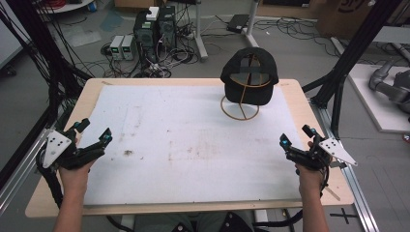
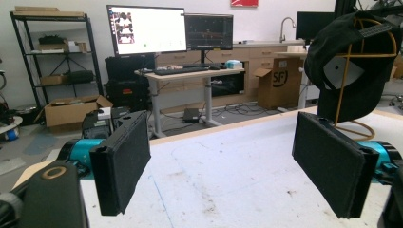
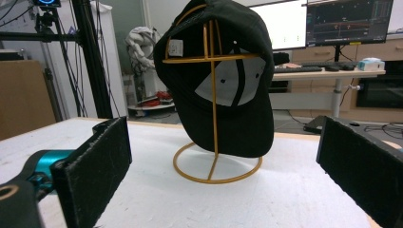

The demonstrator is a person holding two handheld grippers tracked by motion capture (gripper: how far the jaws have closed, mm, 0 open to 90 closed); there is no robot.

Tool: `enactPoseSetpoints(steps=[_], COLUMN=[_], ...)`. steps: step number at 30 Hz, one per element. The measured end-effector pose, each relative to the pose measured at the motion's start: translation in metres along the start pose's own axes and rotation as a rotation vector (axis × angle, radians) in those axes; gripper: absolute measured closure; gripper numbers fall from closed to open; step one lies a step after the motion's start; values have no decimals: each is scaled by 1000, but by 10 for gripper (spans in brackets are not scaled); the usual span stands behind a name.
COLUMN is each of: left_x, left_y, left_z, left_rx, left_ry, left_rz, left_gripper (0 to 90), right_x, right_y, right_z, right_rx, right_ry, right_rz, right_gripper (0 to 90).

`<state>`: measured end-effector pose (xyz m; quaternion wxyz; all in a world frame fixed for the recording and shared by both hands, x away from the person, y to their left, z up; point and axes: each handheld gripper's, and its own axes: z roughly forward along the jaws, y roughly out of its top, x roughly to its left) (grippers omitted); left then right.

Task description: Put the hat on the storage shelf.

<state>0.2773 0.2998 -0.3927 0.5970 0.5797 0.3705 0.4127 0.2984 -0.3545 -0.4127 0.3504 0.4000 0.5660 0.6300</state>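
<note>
Both wide-open grippers, left gripper (image 1: pixel 94 131) at eight o'clock and right gripper (image 1: pixel 296 134) at four, sit well apart from the black cap (image 1: pixel 250 72) at one o'clock, whose light wire stand (image 1: pixel 240 109) could tip if snagged.

I see even, bright overhead room light, soft shadows under the cap (image 1: pixel 250 72) and stand (image 1: pixel 240 107), mild glare off monitors (image 2: pixel 146 29), all three pictures slightly soft, jaws blurred up close, wide-angle bending at edges.
</note>
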Motion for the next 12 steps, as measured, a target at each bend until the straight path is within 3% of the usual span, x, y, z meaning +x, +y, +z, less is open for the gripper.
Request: enactPoseSetpoints(steps=[12], left_x=[0], left_y=[1], left_z=[0], left_rx=[0], left_ry=[-3], left_rz=[2], left_gripper=[205], right_x=[0], right_y=[0], right_z=[0], right_rx=[-2], right_ry=[-1], right_rz=[-3], right_gripper=[37])
